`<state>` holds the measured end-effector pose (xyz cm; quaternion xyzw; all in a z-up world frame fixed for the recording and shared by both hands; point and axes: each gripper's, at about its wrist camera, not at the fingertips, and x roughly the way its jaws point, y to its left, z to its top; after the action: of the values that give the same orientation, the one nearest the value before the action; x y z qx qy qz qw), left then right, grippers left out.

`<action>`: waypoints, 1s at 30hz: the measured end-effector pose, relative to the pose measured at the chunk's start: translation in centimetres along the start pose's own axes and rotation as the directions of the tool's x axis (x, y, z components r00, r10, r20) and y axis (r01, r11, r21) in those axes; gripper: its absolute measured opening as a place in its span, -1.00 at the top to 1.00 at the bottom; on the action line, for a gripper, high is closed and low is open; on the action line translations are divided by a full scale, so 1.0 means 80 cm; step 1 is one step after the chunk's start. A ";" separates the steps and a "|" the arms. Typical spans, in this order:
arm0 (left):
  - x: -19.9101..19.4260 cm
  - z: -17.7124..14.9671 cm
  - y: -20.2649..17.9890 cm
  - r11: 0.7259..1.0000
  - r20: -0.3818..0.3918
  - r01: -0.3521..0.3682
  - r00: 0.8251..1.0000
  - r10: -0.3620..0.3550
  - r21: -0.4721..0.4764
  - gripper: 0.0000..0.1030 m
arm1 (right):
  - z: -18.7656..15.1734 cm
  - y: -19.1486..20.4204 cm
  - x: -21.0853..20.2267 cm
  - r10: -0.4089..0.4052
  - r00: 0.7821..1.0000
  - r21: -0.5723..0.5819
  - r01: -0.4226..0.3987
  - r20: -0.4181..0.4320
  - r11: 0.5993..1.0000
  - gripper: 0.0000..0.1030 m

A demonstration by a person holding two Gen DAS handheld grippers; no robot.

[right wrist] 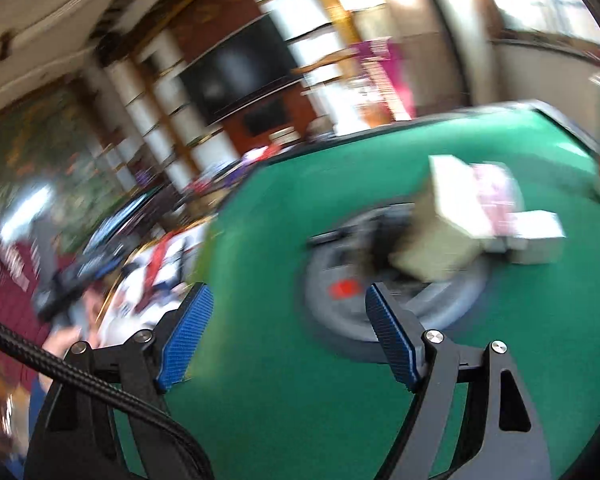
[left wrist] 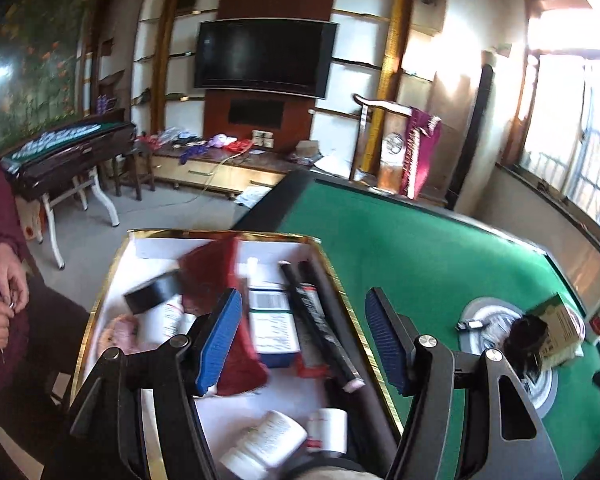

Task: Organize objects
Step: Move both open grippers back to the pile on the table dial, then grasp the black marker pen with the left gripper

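Gold-rimmed, the white box [left wrist: 138,254] sat under the left gripper [left wrist: 304,340], whose jaws stood apart holding nothing, its jumbled contents blurred and cut off at six o'clock. In the right wrist view, heavily smeared, the right gripper [right wrist: 288,336] gaped empty over green felt [right wrist: 260,400], pale cartons [right wrist: 460,216] indistinct at two o'clock.

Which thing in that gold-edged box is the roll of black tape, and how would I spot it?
Start at the green table; the gold-rimmed box sits at its left edge. The black tape roll lies toward the far left, beside red cloth: the only flat black ring there.
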<state>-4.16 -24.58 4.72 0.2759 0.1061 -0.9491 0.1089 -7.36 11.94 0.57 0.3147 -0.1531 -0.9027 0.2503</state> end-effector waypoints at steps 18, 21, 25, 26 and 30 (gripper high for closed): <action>0.154 -0.025 -0.297 0.771 -0.397 0.275 0.917 -0.032 0.574 -0.12 | 0.026 -0.114 -0.048 -0.094 0.995 0.185 0.088 0.026 0.979 -0.55; 0.165 -0.025 -0.300 0.766 -0.413 0.283 0.911 -0.026 0.577 -0.11 | 0.025 -0.117 -0.045 -0.067 0.998 0.203 0.061 0.020 0.977 -0.55; 0.175 -0.031 -0.304 0.751 -0.444 0.309 0.896 -0.023 0.583 0.37 | 0.024 -0.117 -0.045 -0.070 0.997 0.206 0.063 0.029 0.977 -0.55; 0.175 -0.031 -0.303 0.758 -0.453 0.326 0.890 -0.045 0.565 0.51 | 0.023 -0.118 -0.045 -0.075 0.997 0.207 0.067 0.032 0.976 -0.55; 0.162 -0.033 -0.300 0.772 -0.442 0.284 0.897 -0.004 0.569 0.81 | 0.023 -0.125 -0.048 -0.093 0.995 0.221 0.081 0.044 0.972 -0.55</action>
<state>-19.86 -2.94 -1.18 0.4825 -0.1696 -0.8548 -0.0881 -9.47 22.53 -0.50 0.3225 -0.2444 -0.8985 0.1702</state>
